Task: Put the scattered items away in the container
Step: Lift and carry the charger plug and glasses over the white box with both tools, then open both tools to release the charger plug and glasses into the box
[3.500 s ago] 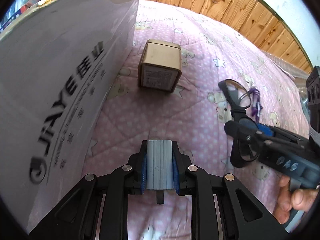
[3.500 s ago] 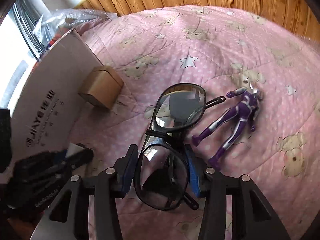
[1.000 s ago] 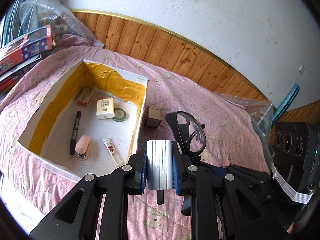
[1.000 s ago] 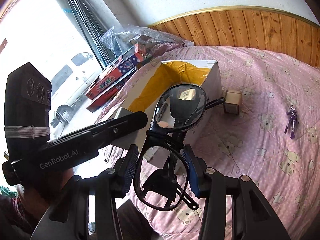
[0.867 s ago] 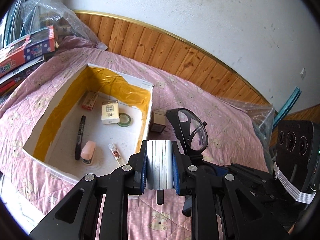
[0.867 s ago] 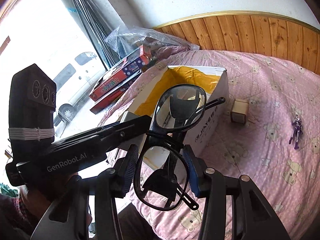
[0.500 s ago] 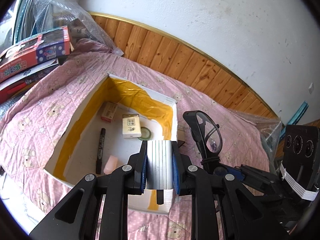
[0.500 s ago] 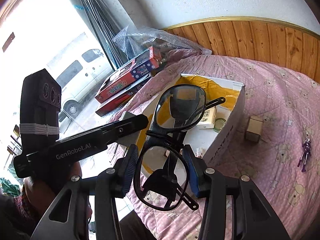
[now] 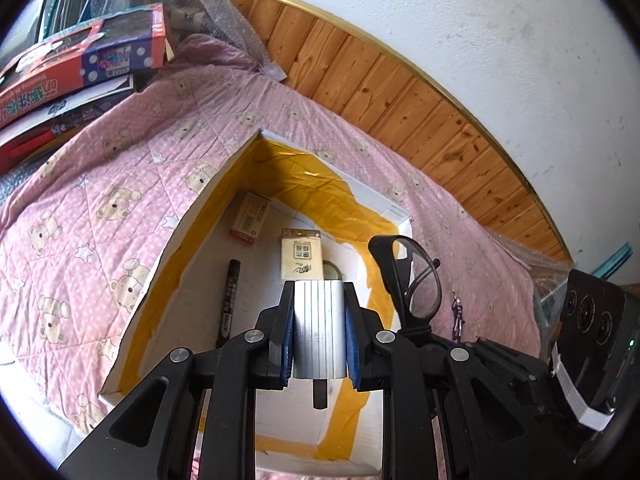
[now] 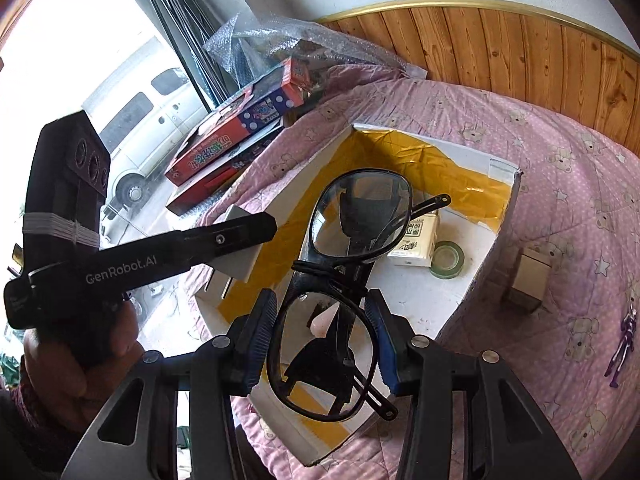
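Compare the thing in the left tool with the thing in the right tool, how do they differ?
The left tool clamps a ribbed silver block, opaque and compact; the right tool clamps black glasses with clear lenses. The silver block sits wholly between the pads, while the glasses stick out far past them, one lens beyond the fingertips. Both are held above the open white box.
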Motion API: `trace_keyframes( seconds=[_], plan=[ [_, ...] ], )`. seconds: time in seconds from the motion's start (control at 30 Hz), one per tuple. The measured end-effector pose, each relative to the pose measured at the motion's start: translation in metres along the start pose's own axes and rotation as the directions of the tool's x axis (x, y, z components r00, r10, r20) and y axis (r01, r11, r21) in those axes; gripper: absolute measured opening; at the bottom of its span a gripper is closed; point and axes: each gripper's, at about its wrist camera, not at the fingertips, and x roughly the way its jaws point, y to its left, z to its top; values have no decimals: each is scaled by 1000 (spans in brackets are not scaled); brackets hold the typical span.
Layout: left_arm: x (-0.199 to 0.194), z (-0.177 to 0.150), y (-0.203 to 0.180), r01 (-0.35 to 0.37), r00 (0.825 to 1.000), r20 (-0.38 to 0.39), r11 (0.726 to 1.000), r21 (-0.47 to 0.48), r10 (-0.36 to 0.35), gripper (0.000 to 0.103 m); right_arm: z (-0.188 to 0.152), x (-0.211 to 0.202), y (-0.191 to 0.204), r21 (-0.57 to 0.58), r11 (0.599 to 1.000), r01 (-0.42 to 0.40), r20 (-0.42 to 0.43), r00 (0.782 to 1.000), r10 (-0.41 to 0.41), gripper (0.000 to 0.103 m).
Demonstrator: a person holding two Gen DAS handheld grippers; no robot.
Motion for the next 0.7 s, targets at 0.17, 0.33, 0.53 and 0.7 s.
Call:
trace_keyframes(
  seconds=[0.17, 0.33, 0.53, 0.7],
  plan=[
    [32, 15, 12, 10, 996, -84, 996, -87, -17, 21, 7, 32, -5, -13, 999, 38, -73, 997, -39, 47],
    [68, 15, 20, -45, 983, -182, 991, -125, 21, 21, 12, 57, -2, -112, 986, 124, -147, 979, -140, 47],
    [103, 4, 34, -123, 951, -300, 979, -160, 71, 21, 23, 82, -7, -220, 959, 179, -229, 946, -230, 47],
    [115, 3, 35, -145, 942, -325, 974, -175, 82, 21, 27, 107, -10, -310, 936, 168, -323, 907, -270, 47]
  ],
)
